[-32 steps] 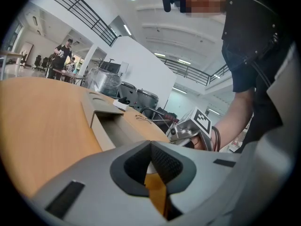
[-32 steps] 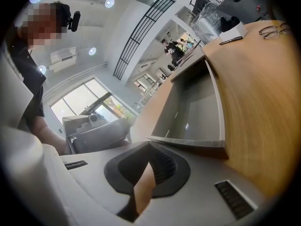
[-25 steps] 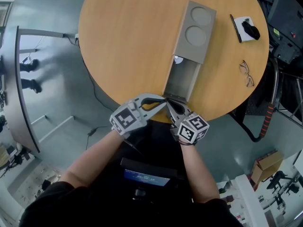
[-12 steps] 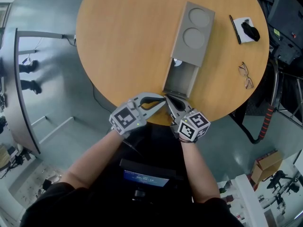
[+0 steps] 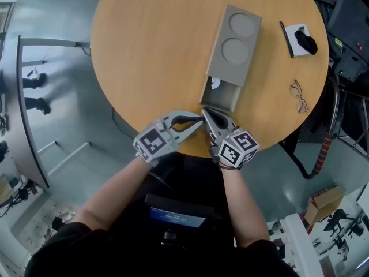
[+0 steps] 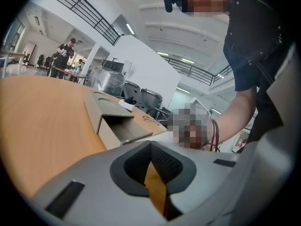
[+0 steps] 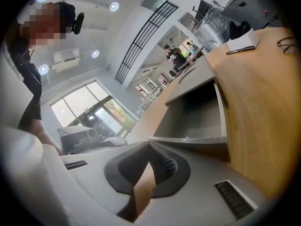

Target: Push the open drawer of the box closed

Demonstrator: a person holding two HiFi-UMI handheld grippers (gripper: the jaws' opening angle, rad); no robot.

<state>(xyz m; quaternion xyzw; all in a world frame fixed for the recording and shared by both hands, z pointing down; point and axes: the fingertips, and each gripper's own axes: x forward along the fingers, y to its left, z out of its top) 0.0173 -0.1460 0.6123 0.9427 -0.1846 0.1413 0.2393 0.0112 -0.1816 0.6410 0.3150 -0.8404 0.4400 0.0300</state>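
A grey box (image 5: 234, 43) with two round hollows in its lid lies on the round wooden table (image 5: 150, 51). Its drawer (image 5: 222, 95) sticks out toward me, partly open, with a small white round thing (image 5: 215, 84) inside. My right gripper (image 5: 206, 113) is shut, its tip against the drawer's front panel. My left gripper (image 5: 199, 120) is shut too, its tip beside the right one at the panel's left corner. The left gripper view has the drawer (image 6: 123, 128) just ahead of the shut gripper (image 6: 151, 146). The drawer's front (image 7: 190, 139) fills the right gripper view, close to the gripper (image 7: 149, 144).
Glasses (image 5: 300, 96) lie near the table's right edge. A white pad with a black object (image 5: 301, 38) and a pen (image 5: 285, 35) sit at the far right. The table's near edge runs just under both grippers. Grey floor surrounds the table.
Both grippers have moved forward over the table's edge, and the drawer has slid further into the box. Less of its open length shows now.
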